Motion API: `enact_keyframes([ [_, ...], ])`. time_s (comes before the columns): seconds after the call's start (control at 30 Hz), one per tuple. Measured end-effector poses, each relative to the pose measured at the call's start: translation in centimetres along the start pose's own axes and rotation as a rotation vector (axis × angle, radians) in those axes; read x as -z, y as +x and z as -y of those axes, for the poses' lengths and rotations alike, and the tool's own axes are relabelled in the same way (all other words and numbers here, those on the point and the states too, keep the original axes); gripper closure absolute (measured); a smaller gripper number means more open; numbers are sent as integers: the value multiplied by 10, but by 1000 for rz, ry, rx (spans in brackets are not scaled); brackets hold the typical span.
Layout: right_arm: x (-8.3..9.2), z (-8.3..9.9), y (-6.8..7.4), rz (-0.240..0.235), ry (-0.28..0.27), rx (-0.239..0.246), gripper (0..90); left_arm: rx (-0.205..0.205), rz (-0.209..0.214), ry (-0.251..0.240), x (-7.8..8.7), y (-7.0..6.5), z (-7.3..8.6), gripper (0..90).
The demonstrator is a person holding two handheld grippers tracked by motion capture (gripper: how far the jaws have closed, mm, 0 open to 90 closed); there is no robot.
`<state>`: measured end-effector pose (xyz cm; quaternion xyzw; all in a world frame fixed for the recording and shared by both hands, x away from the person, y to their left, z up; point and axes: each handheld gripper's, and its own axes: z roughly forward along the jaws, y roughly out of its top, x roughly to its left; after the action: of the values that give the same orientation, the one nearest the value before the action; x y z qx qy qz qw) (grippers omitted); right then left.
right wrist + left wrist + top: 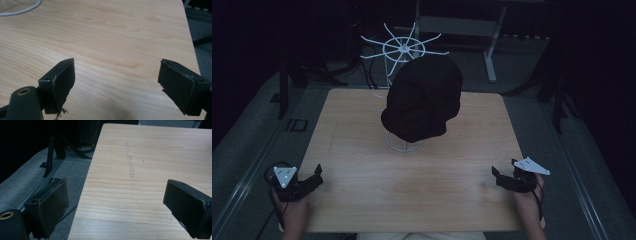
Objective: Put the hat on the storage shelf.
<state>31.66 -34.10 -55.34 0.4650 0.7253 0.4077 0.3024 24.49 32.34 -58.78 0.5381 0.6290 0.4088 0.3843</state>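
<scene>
Black jaws of left gripper and right gripper gape wide, empty.

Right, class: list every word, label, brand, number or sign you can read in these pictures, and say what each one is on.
None: no readable text anywhere.
Black hat on the white wire stand: no label shows.
Wooden table: grain and a pale scuff only.
Left gripper and right gripper: no markings legible.

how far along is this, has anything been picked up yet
Nothing looks done: the black hat sits on the white wire stand at the middle of the wooden table. Nothing is in hand: the left gripper and right gripper are open at the near corners. Any handling is left.
</scene>
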Motion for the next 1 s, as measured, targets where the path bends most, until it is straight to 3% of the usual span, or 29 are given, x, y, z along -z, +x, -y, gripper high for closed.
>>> enact_keyframes([
  [0.1,2,4,-4,25,5,-19,141,1,0,1,0,0,0,67],
  [0.37,14,16,-21,184,20,-57,140,4,0,4,0,1,0,67],
  [0.63,22,27,-32,230,18,-92,141,5,0,5,0,1,0,67],
  [0.87,30,34,-37,274,-48,-87,140,7,1,4,0,1,0,67],
  [1.0,33,37,-39,266,-71,-100,139,7,1,4,-1,1,0,67],
])
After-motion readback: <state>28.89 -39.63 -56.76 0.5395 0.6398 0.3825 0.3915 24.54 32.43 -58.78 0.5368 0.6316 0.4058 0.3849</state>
